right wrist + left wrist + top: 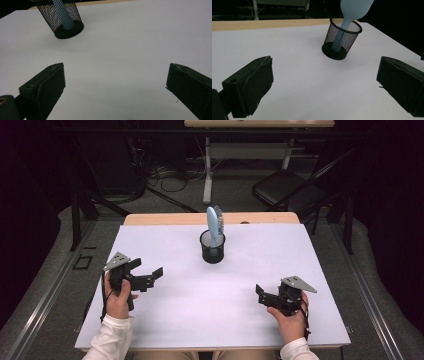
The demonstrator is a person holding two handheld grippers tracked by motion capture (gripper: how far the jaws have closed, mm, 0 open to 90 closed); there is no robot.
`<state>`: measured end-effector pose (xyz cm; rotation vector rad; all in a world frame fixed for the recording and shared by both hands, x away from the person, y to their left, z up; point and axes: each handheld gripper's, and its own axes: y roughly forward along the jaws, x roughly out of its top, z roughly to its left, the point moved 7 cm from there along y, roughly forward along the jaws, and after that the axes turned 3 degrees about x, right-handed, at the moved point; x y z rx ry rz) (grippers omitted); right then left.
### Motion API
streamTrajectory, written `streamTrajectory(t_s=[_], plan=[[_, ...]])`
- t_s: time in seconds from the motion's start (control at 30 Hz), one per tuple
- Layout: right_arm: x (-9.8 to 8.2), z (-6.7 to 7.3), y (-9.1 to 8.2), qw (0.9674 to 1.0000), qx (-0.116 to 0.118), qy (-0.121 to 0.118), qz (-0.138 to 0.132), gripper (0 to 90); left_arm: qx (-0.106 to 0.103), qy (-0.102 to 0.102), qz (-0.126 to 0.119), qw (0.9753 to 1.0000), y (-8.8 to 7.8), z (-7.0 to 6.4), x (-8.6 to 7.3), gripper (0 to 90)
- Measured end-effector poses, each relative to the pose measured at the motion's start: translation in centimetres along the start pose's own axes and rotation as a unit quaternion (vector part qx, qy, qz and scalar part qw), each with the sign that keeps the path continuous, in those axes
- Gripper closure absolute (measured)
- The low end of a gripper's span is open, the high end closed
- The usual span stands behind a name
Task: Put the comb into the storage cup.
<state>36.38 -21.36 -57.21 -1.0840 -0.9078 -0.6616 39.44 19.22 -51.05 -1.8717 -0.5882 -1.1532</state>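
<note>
Hairbrush, pale blue plastic (214,225), is your target, standing handle-down in the black wire-mesh cup (212,248) toward the far middle of the desk, well apart from both of your hands.

Starting nearest you: your left gripper (150,276) is held low over the white desk top (200,310), jaws spread wide with nothing between them. Same story on the other side, your right gripper (261,292) hangs just above the surface, jaws released and empty. In both gripper views the black jaw blocks look hard and matte, with plain white sheet between them.

Moving out now to the cup. It's a small round pen holder, fine metal mesh with a solid rim and base, see-through enough that the brush handle (338,41) shows inside it in the left gripper view. I'd judge it light and ready to slide or tip on that smooth sheet if you drag the brush sideways.

The brush itself looks like stiff moulded plastic, light, smooth and a bit slippery on the back. Its wide oval head (215,219) rises clear of the rim, leaning a little, bristles along one edge. Best hold, in my view: pinch across the narrow neck just above the rim, where the shape tapers, and lift straight up. Keep the other jaws ready on the cup wall to steady it.

Beyond that, a strip of bare wood edge (150,218), then dark floor with cables and chair legs.
</note>
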Motion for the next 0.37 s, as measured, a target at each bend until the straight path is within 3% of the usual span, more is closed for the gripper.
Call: streamTrajectory(t_s=[0.37], plan=[[-0.04,-0.09,-0.11,1.0,-0.001,0.005,-0.002,1.8,0.0,-0.001,-0.001,1.0,0.0,0.1,0.03,1.0]])
